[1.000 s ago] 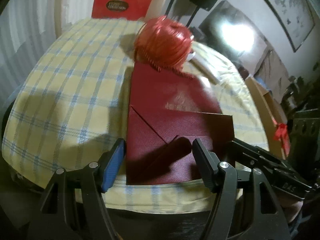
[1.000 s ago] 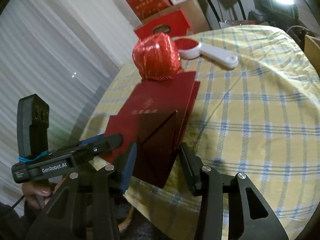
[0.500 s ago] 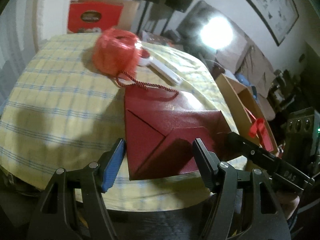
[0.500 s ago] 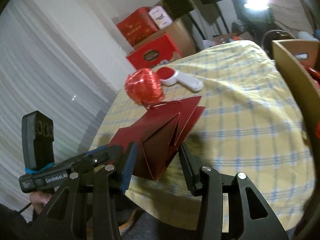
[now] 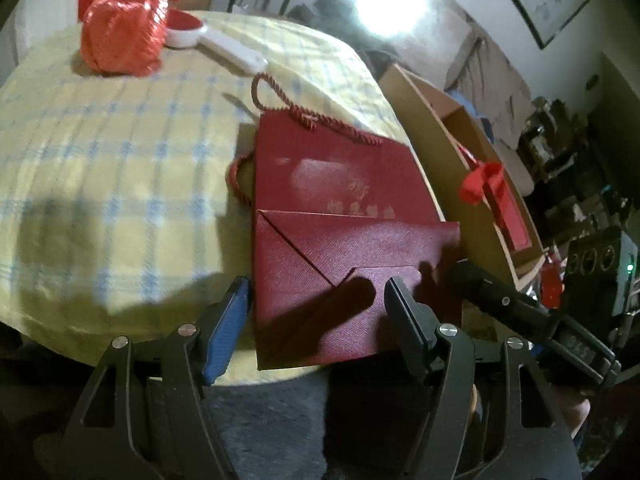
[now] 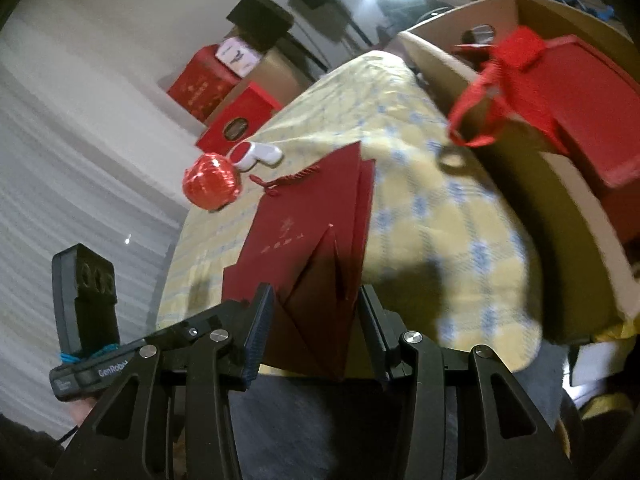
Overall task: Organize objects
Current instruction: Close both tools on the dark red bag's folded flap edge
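Carrying the flat dark-red paper bag (image 5: 344, 200) rightward over the table (image 5: 120, 152): both claws, left claw (image 5: 318, 312) and right claw (image 6: 316, 320), grasping its near end; keeping level toward the cardboard box (image 6: 532, 184).

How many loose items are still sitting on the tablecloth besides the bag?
2: the red twine ball at the table's far end, and the white-handled lint roller right beside it. Anything beneath the dark red bag stays hidden.

Gift bag (image 5: 344, 216) lies flat at the table's (image 5: 100, 152) lower-right edge; ribbon ball (image 5: 122, 26) sits upper left, cardboard box (image 5: 440, 128) stands right of the table.
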Tool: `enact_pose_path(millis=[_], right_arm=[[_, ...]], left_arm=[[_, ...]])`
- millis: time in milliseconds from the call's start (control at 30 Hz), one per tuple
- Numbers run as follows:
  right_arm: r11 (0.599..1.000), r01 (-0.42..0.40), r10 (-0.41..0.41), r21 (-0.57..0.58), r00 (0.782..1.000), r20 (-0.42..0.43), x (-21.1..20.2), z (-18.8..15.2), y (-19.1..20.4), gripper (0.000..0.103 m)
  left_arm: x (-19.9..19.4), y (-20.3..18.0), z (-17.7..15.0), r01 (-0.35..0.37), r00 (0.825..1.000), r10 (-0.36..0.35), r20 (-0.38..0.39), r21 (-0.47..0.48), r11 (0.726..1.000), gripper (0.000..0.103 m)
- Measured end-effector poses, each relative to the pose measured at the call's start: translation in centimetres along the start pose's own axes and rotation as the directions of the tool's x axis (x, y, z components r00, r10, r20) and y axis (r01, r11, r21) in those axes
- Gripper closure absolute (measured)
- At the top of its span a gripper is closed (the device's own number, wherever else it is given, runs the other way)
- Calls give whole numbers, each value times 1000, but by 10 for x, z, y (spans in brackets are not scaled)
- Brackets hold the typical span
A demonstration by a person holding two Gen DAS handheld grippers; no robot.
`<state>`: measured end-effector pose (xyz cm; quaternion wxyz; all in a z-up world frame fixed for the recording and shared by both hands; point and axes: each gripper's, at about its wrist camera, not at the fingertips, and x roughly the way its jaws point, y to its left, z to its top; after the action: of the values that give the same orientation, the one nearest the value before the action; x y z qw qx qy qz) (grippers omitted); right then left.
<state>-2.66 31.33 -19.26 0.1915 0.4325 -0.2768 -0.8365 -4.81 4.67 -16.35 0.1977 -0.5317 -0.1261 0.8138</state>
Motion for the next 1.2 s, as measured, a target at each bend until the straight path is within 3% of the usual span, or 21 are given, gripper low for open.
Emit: enact_pose_path(millis=[400,933,1067,1200], right_arm=[[991,-32,35,133,999,-18,-3,-8,-33,58],[975,-131,148,177,985,-88,22,-23,-37,58],[969,-147,164,197,984,-73,22,-23,-41,58],[963,-159,175,219,983,-52,18,-24,-47,59]], left_arm=[[3,29,-16,38,998,-44,-33,-144,989,39],[11,26,-20,143,988,-151,-29,-186,972,39],[14,28,-22,163,985,-169,-12,-203,966,46],[18,35,-23,205,977,-213,-5,-254,945,61]])
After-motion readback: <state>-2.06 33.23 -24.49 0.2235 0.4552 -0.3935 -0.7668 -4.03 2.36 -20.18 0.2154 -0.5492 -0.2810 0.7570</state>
